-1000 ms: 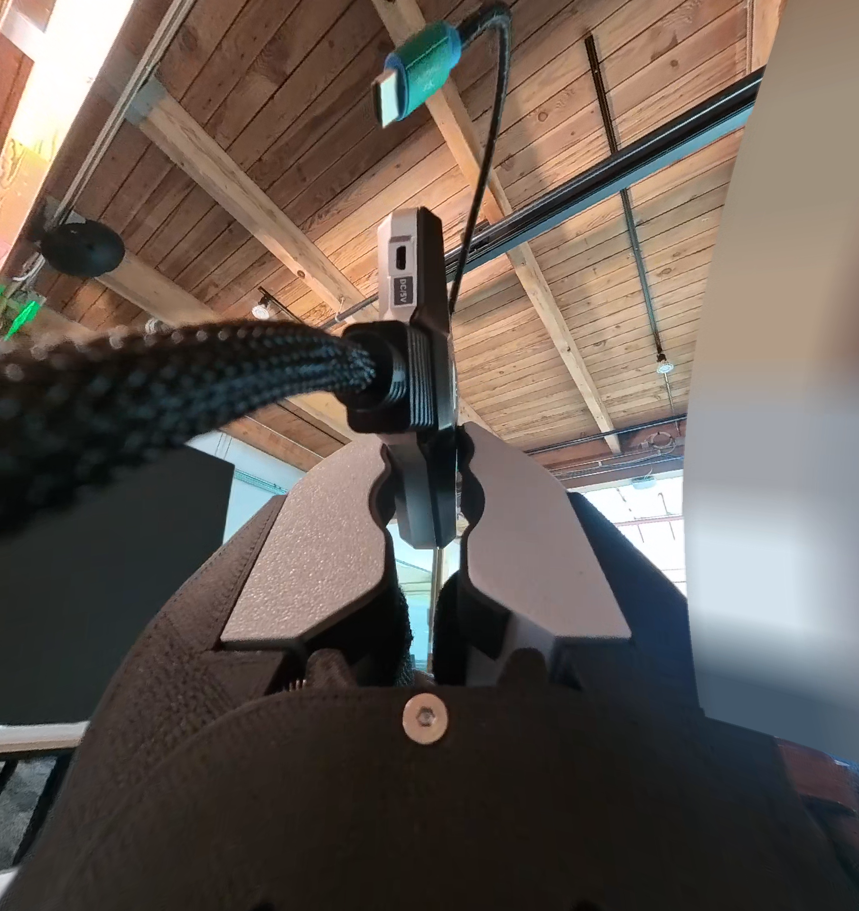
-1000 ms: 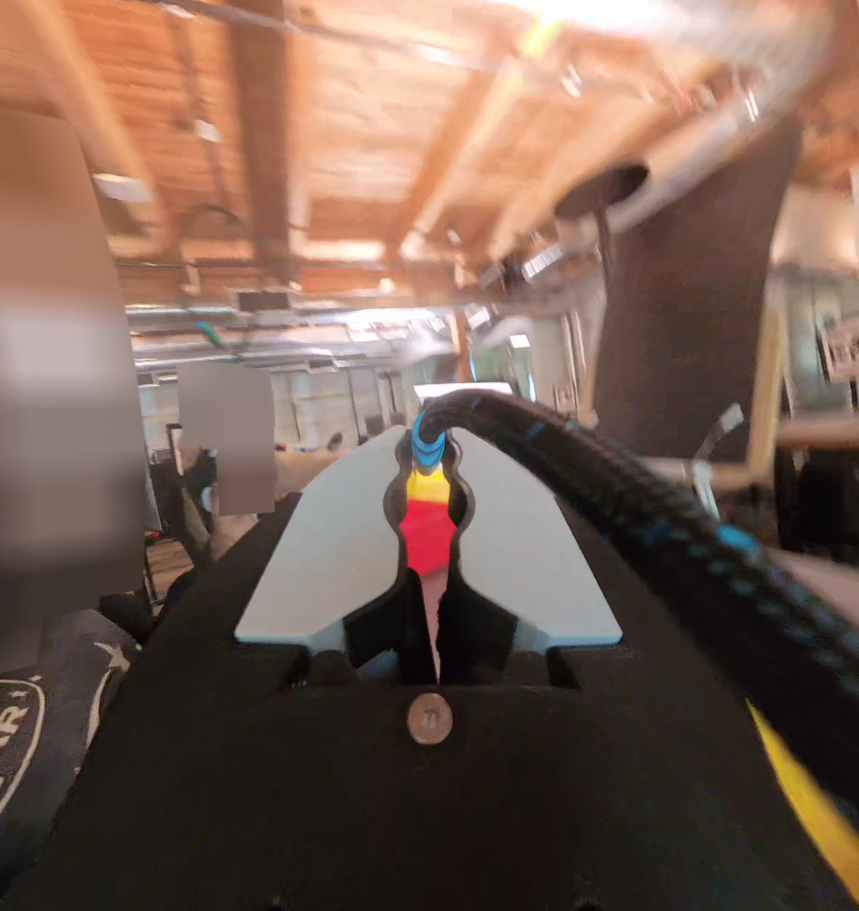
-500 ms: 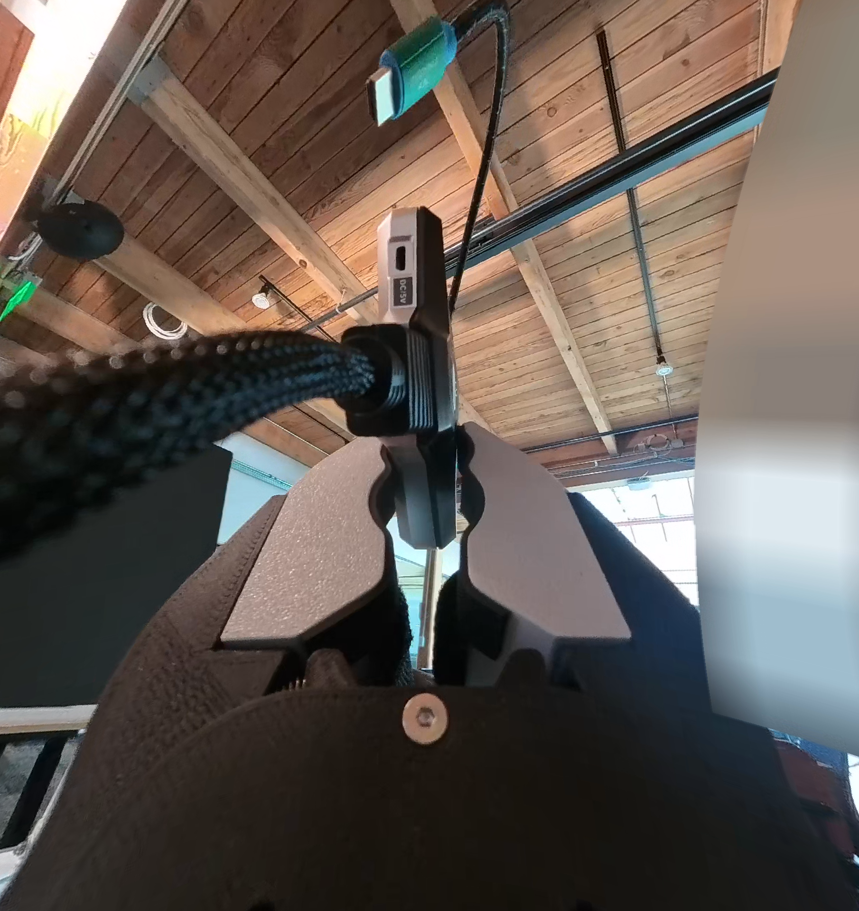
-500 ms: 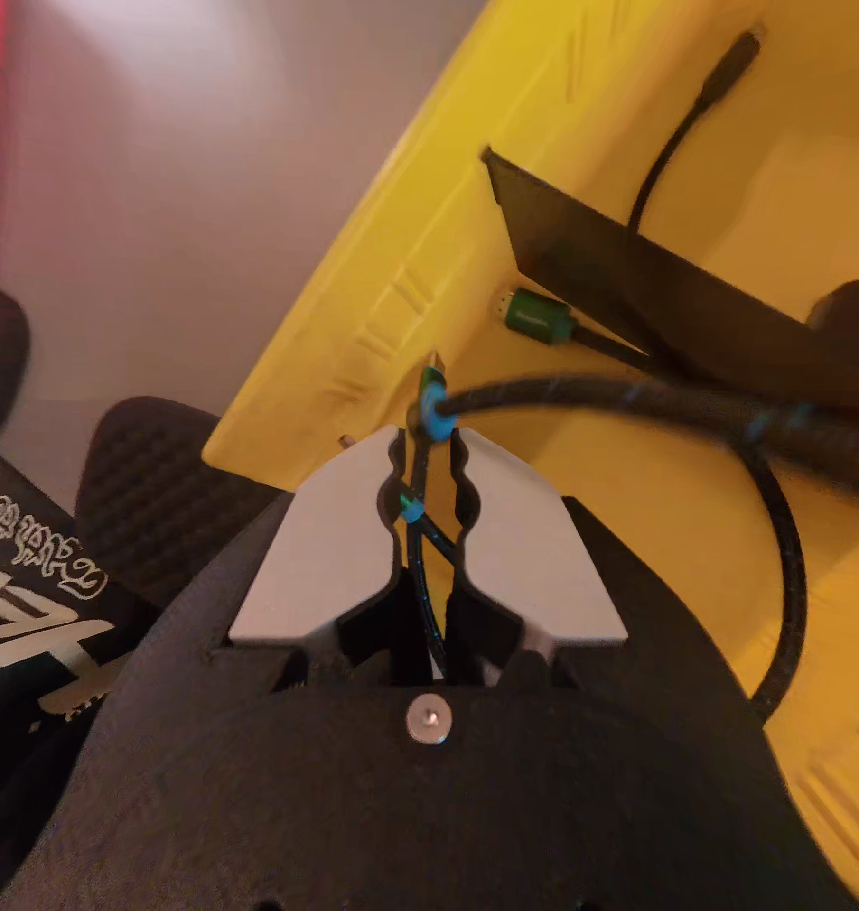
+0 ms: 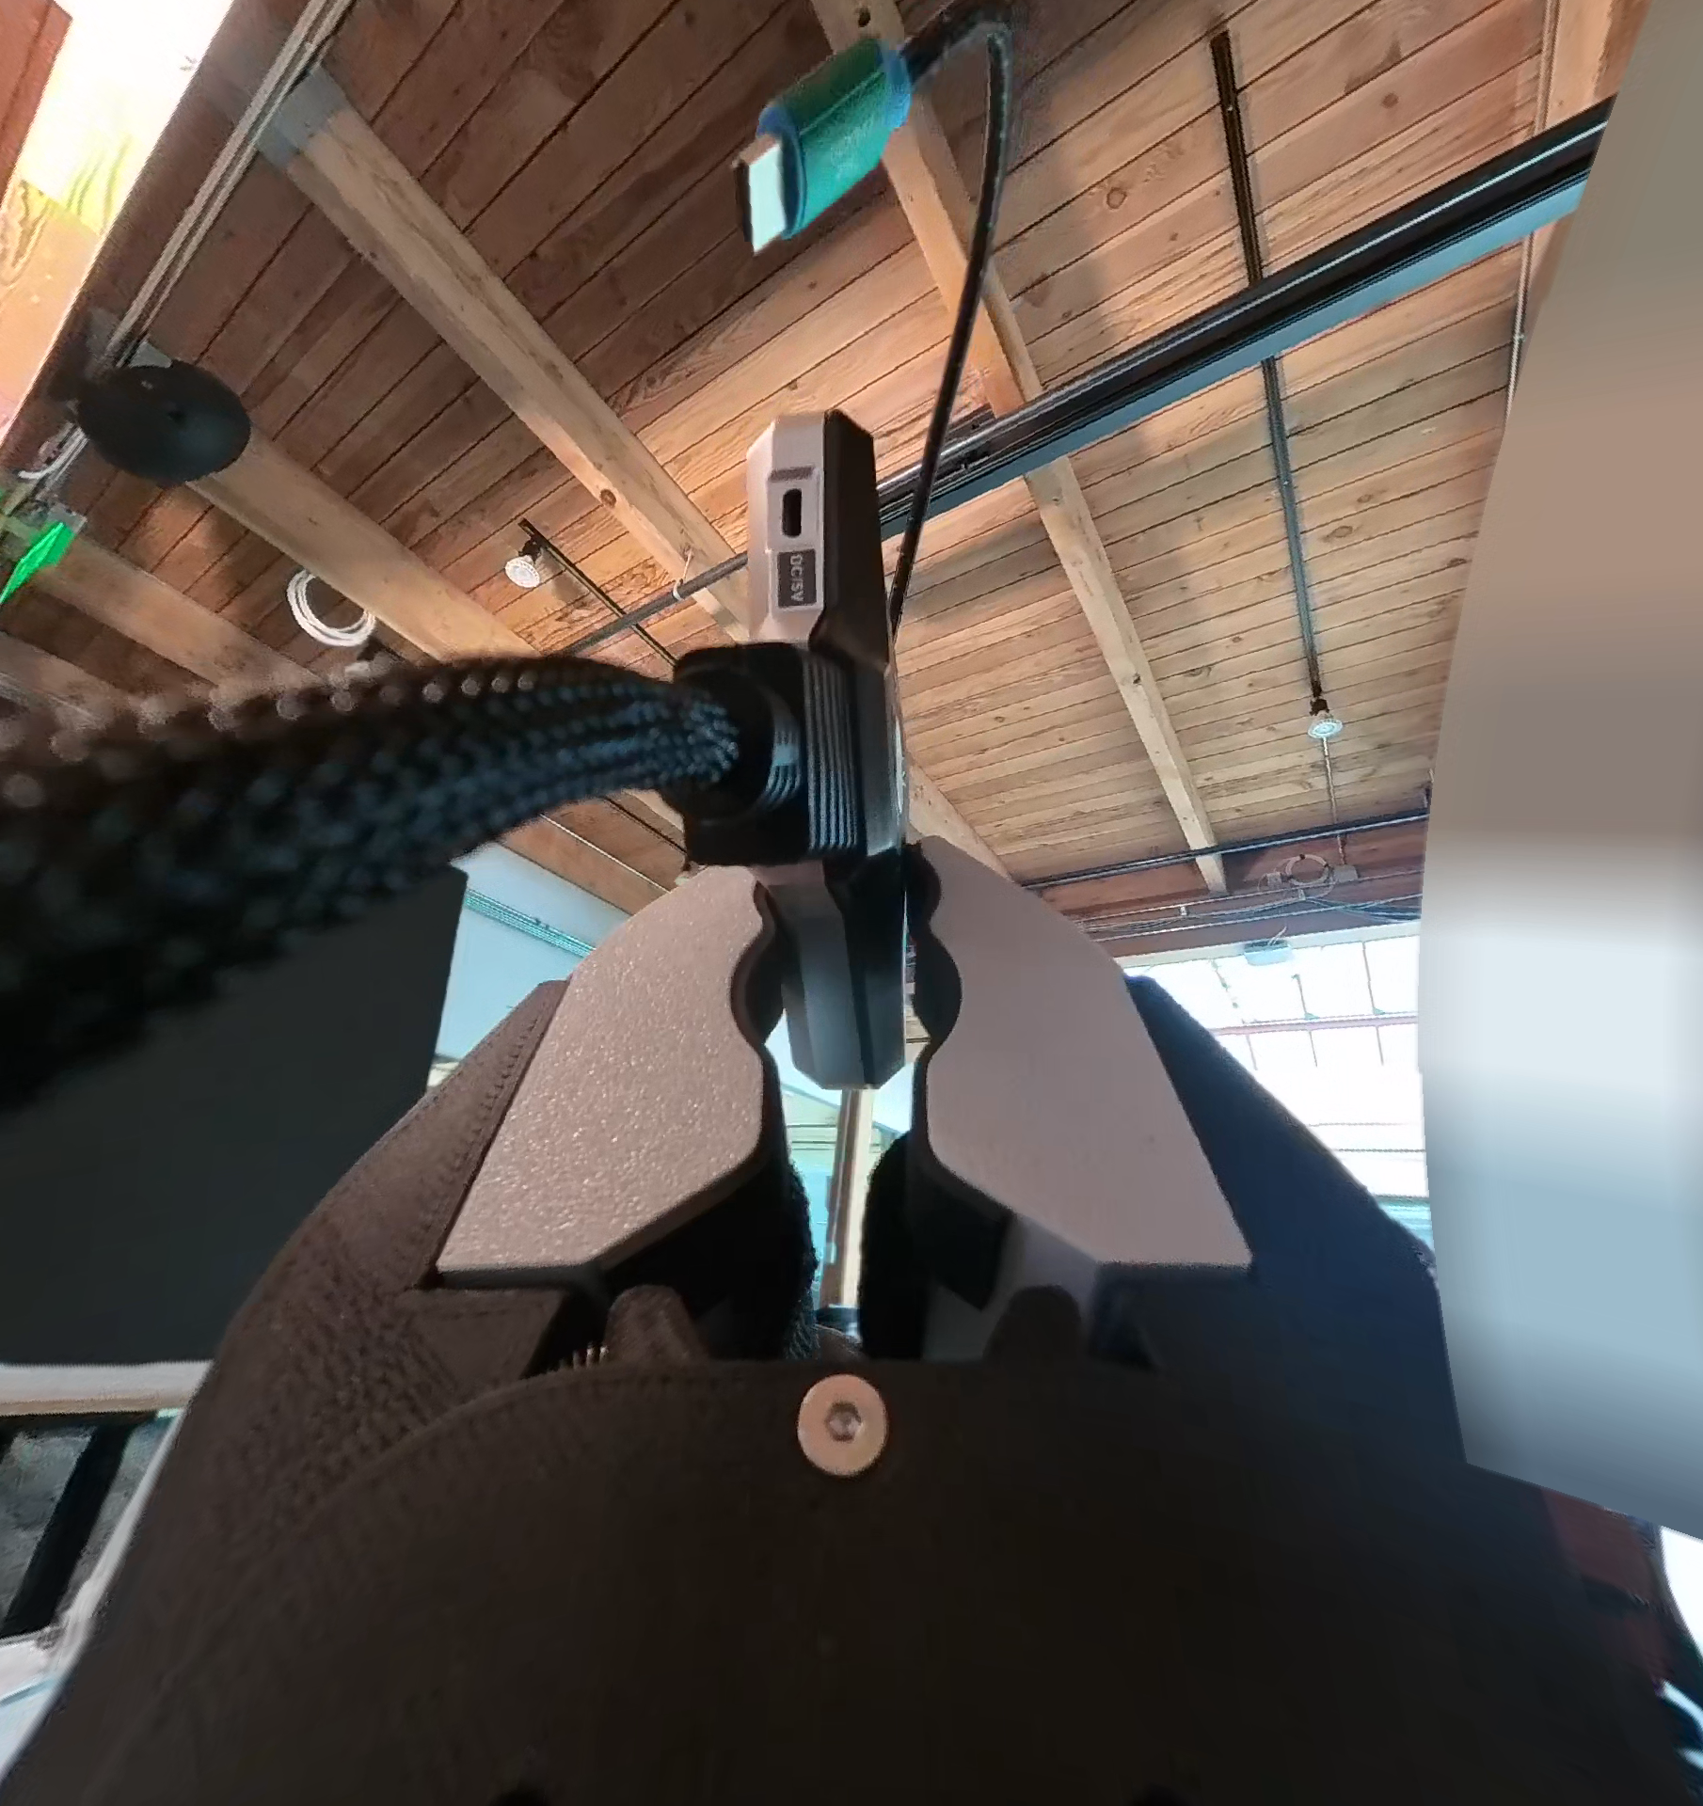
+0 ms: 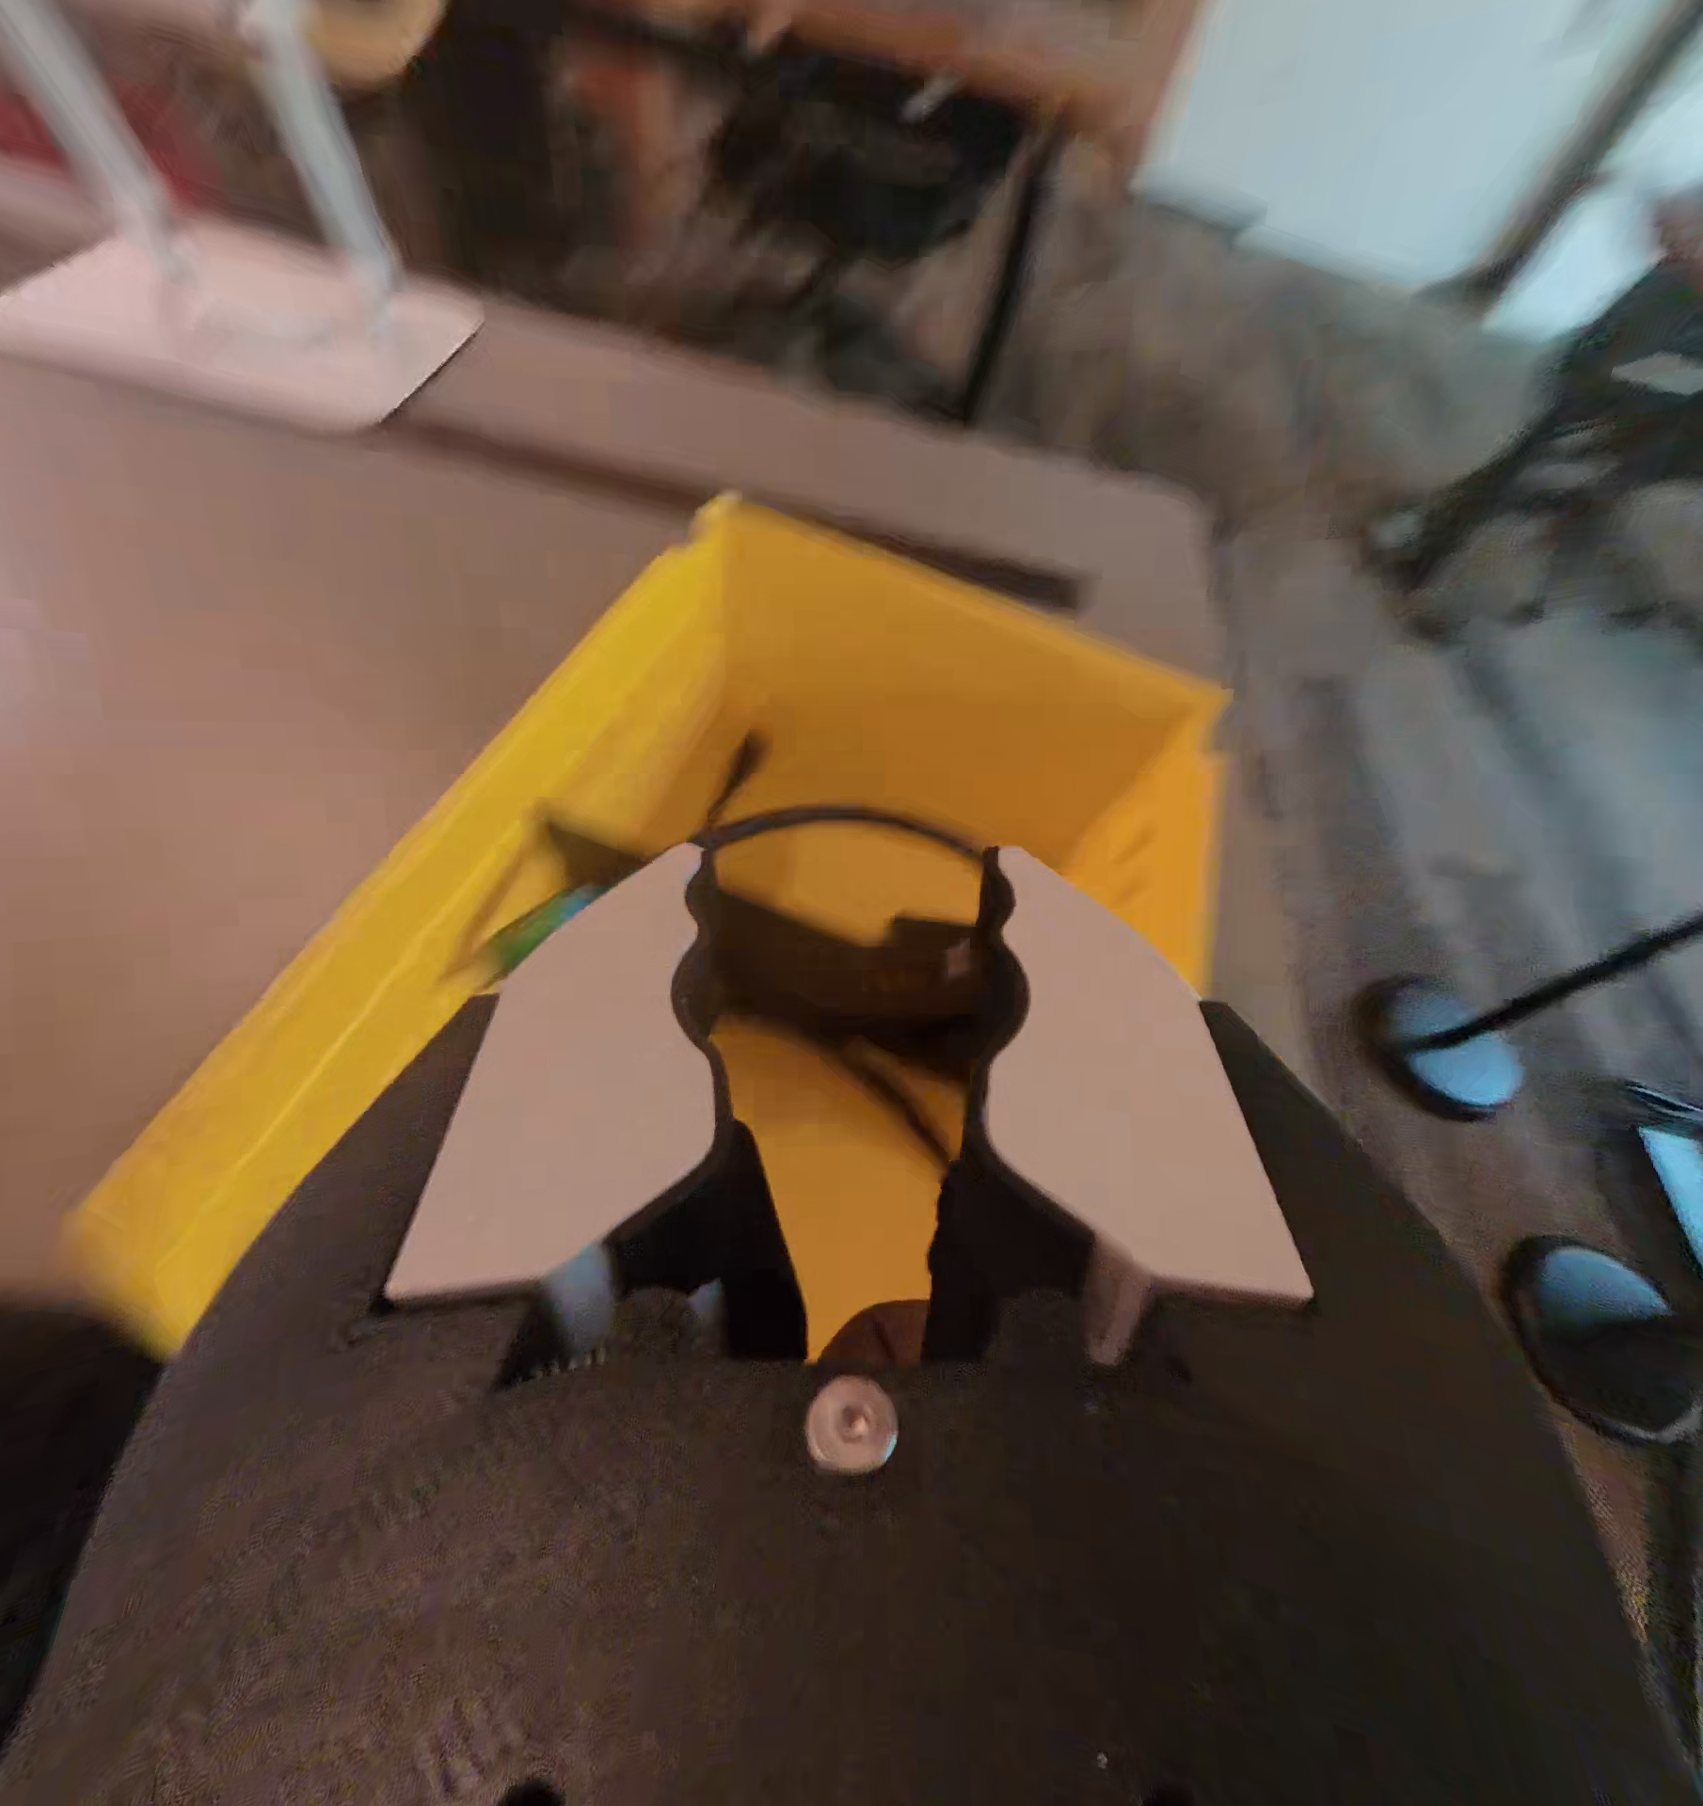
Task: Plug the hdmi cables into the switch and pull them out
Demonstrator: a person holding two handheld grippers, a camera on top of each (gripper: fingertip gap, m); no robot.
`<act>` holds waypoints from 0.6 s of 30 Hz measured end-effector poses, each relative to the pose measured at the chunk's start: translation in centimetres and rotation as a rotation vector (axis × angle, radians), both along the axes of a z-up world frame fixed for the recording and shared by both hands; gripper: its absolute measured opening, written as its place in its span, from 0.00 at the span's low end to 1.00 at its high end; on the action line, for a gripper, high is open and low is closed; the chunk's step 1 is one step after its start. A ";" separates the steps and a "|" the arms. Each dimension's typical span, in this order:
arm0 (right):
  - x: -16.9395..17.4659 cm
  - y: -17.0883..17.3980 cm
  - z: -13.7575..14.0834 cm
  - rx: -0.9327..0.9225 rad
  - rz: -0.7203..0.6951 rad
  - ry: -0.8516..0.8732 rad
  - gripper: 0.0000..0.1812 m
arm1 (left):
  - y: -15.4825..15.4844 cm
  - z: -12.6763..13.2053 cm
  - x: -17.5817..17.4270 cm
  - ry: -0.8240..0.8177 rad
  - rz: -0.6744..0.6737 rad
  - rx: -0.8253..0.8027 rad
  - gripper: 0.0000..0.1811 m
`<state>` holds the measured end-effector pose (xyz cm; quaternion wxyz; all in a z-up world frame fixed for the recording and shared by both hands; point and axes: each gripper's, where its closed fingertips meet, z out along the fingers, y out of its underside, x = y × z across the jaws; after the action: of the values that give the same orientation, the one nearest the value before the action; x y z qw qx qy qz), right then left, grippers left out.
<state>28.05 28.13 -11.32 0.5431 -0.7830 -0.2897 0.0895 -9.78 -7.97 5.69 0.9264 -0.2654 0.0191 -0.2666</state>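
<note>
In the left wrist view my left gripper point(image 5: 843, 884) is shut on a slim grey-and-black HDMI switch point(image 5: 823, 606), held upright and pointing at the ceiling. A thick black braided cable point(image 5: 359, 782) is plugged into its left side. A thin black cable runs up from the switch to a loose green HDMI plug point(image 5: 813, 147) hanging above it. In the right wrist view my right gripper point(image 6: 843, 865) is open and empty above a yellow bin point(image 6: 926, 674). Inside the bin lie a black cable point(image 6: 828, 816), a green plug point(image 6: 535, 928) and a dark flat item point(image 6: 828, 963). This view is blurred.
The yellow bin stands on a beige table point(image 6: 193, 586) near its right edge. A white stand base point(image 6: 232, 322) sits at the table's back left. Grey carpet point(image 6: 1415, 743) and chair wheels point(image 6: 1454, 1046) lie to the right. A wooden ceiling point(image 5: 1170, 489) is above the switch.
My right gripper swung down from facing the room to over the yellow bin, opened and let go of the blue-ended cable. My left gripper held the switch nearly still.
</note>
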 end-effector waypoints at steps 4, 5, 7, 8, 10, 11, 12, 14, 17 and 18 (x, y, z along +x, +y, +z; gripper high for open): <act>5.0 4.4 -1.3 0.047 -0.251 0.069 0.25 | -0.3 0.2 0.2 0.011 -0.005 0.002 0.12; 5.5 4.6 -2.5 0.004 -0.262 0.026 0.25 | -0.4 0.2 0.3 0.018 -0.003 0.004 0.12; 5.8 4.8 -3.8 -0.023 -0.258 -0.070 0.27 | -0.6 0.3 0.4 0.031 0.006 0.012 0.12; 5.3 5.0 -3.9 0.000 -0.236 -0.109 0.27 | -0.6 0.3 0.5 0.036 0.008 0.015 0.12; 3.6 4.8 -4.2 0.011 -0.155 -0.174 0.26 | -0.5 0.3 0.6 0.044 0.005 0.014 0.12; 3.0 4.5 -4.6 -0.017 -0.127 -0.219 0.27 | -0.5 0.3 0.6 0.047 0.004 0.010 0.12; 2.3 4.1 -4.8 -0.043 -0.098 -0.261 0.28 | -0.4 0.3 0.5 0.048 0.005 0.005 0.12; 0.3 2.7 -5.4 -0.099 0.040 -0.337 0.28 | -0.3 0.4 0.3 0.046 0.004 0.001 0.12; -1.0 2.6 -5.6 -0.119 0.182 -0.542 0.27 | -0.2 0.4 0.2 0.035 -0.005 0.002 0.12; -1.5 3.0 -5.6 -0.120 0.234 -0.611 0.27 | -0.2 0.4 0.2 0.032 -0.010 0.000 0.12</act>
<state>26.55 31.10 -16.94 0.3701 -0.7657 -0.5213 -0.0707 -9.60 -8.13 6.08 0.9247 -0.2693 0.0351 -0.2668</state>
